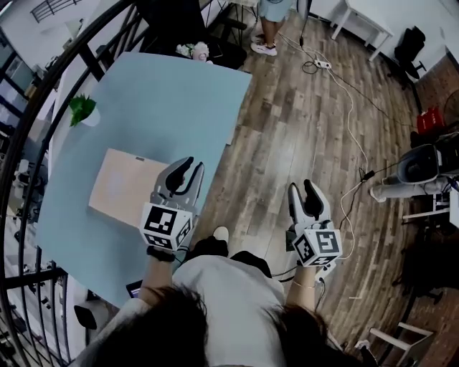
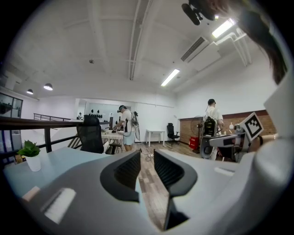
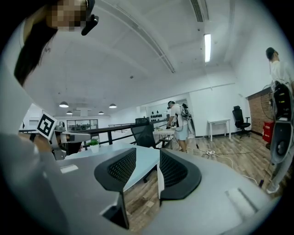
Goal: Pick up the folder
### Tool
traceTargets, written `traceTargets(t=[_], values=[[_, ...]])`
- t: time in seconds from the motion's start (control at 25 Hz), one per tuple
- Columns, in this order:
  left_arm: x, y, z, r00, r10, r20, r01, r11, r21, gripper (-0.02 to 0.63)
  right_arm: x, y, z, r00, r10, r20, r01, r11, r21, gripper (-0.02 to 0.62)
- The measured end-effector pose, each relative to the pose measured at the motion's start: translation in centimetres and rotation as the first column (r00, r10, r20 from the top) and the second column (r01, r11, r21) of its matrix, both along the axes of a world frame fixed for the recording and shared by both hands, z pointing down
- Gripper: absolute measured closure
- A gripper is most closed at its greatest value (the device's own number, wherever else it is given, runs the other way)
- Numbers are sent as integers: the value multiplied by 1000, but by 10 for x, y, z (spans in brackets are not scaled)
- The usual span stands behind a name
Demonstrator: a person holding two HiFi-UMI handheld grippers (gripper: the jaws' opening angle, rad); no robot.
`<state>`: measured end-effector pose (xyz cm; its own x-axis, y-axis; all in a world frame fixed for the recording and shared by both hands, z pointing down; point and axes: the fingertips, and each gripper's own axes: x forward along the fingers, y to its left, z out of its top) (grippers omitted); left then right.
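A flat tan folder (image 1: pixel 120 185) lies on the light blue table (image 1: pixel 165 93), toward its near side. My left gripper (image 1: pixel 188 166) hovers by the folder's right edge, over the table's right border, its jaws a little apart with nothing between them. In the left gripper view that gripper (image 2: pixel 147 158) points level past the table toward the room. My right gripper (image 1: pixel 303 190) is off the table over the wooden floor, open and empty. In the right gripper view its jaws (image 3: pixel 148 160) frame the table's corner (image 3: pixel 138 163).
A small potted plant (image 1: pixel 84 111) stands near the table's left edge. A black office chair (image 1: pixel 172 21) sits at the far end, with a person (image 1: pixel 269 29) standing beyond it. A cable (image 1: pixel 351 122) trails across the floor. A white machine (image 1: pixel 419 168) stands at right, a black railing (image 1: pixel 29 143) at left.
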<state>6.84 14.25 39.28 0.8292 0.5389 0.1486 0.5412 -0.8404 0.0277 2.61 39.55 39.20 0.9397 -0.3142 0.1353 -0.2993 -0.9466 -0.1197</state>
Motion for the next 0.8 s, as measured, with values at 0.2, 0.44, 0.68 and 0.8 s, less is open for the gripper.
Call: traceTargets(t=[0.2,0.44,0.68,0.8], values=[[7,-45,9,993,-117,26,117,993,-8,508,40,-44,6,992,-126,20,126,992,-2,459],[-8,-117,24,931,-359,62,361,932,-23,505,89,-128,23,919,-391,61,391,920,4,445],[-22,-203,37,787,-606,112,613,790,-31,492,140,-238,40,763,-638,103,637,769,44,425],[-37,-238,39,666,-736,122,744,668,-29,487,161,-297,42,630,-768,116,768,638,52,414]])
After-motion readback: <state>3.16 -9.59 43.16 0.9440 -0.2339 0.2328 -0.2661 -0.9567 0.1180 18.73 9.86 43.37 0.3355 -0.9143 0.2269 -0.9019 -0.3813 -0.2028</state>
